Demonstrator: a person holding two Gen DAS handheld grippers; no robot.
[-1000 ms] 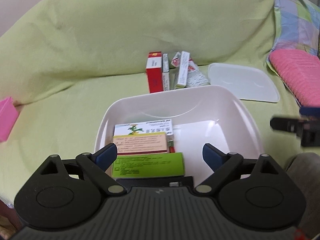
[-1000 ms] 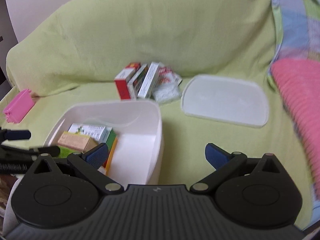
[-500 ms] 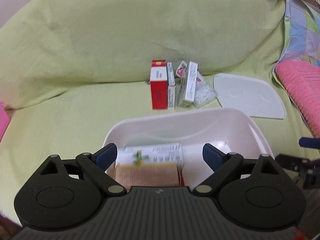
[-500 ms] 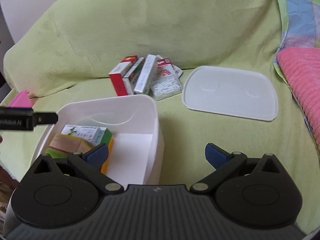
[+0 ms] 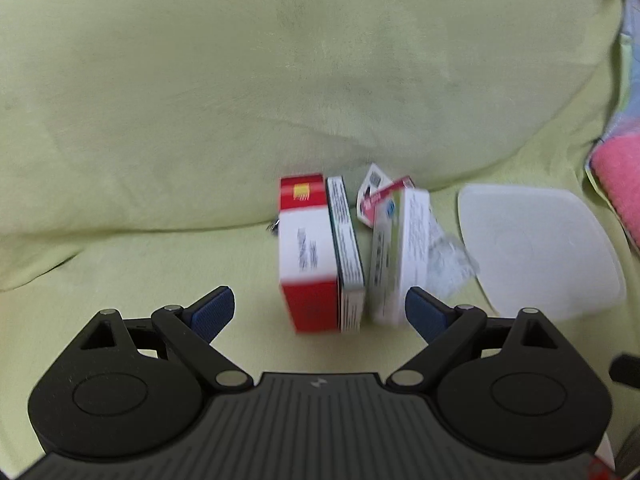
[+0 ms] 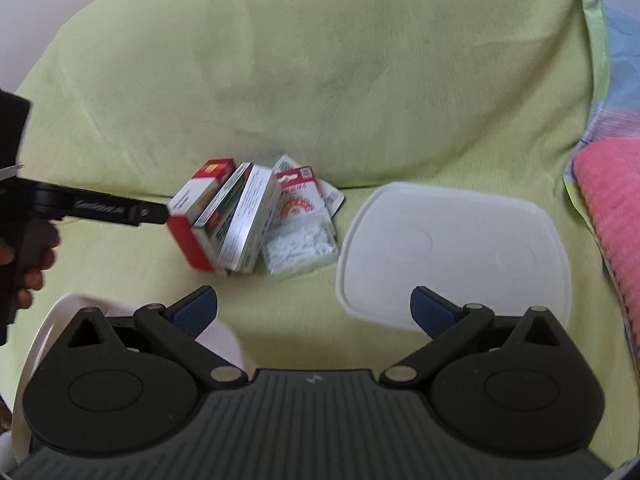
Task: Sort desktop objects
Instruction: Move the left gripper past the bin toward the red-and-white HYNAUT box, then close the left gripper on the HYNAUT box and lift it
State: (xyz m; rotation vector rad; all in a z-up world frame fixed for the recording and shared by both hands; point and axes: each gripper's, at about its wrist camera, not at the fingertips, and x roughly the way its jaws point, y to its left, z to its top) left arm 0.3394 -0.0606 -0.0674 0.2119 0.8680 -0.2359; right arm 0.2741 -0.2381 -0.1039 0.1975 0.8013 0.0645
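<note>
A sofa draped in a pale green cover [image 5: 168, 112] carries everything; its seat meets the padded back just behind a small cluster of boxes. The left gripper [image 5: 318, 312] is spread wide with nothing between its blue pads, pointing at the cluster from close in front; the red and white box [image 5: 307, 256] stands at the cluster's left end, touching a thin dark-edged box [image 5: 347, 256], and a white box [image 5: 400, 256] leans just to their right. Fine black print runs along the sides of the boxes, too blurred to read. A clear packet of small white pieces [image 6: 300, 240] with a red and white label rests against the right of the cluster; its label cannot be read.

To the right of the packet a white plastic lid [image 6: 452, 256] lies flat on the seat, near the cluster but apart from it; beyond it, at the seat's right edge, sits a pink cushion [image 6: 612, 216]. Bare green seat lies open to the left of the boxes and in front of them.

The right gripper [image 6: 314, 308] is also wide and empty, hovering over the open seat in front of the packet and lid. In its view the left gripper's black side carries white lettering, too blurred to read, and the rim of a white tub [image 6: 44, 328] shows at the seat's near left corner.
</note>
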